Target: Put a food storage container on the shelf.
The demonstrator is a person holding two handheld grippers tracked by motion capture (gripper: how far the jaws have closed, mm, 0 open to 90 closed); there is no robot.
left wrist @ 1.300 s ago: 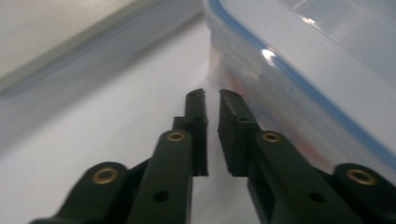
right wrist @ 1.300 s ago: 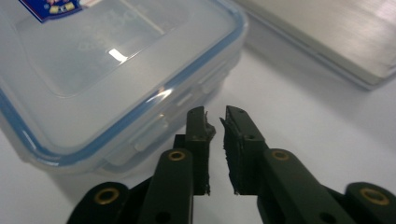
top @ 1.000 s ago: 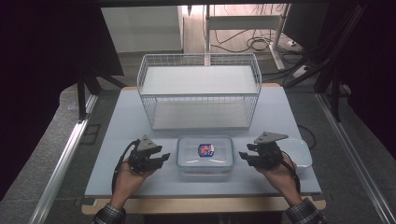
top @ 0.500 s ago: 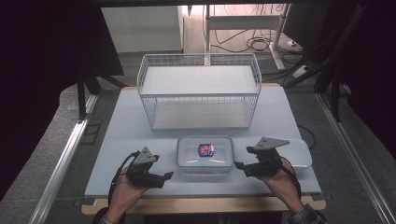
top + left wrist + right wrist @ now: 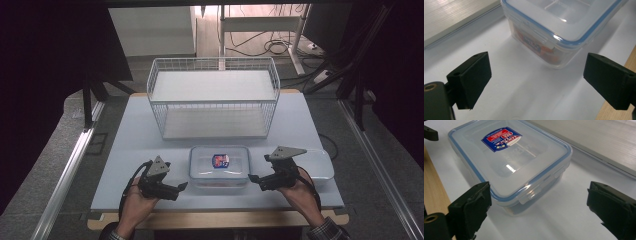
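Observation:
A clear plastic container (image 5: 220, 167) with a blue-rimmed snap lid and a red and blue label stands at the table's front middle. Through its wall (image 5: 541, 47) I see something orange and red inside. My left gripper (image 5: 181, 189) lies just left of it, pointing at its near left corner. Its jaws have just been opening and stand open (image 5: 536, 82) with only bare table between them. My right gripper (image 5: 254, 181) is just right of the container (image 5: 509, 162). Its jaws have also just been opening and are open (image 5: 539, 212), short of the container's corner.
A white wire basket (image 5: 215, 95) with a white floor stands at the back middle of the white table (image 5: 130, 150). A pale translucent flat dish (image 5: 320, 162) lies behind my right hand. The table's wooden front edge (image 5: 215, 220) runs close under both hands.
Both pairs of jaws have spread wider. The left gripper has drawn back a little toward the near edge. The container has not moved.

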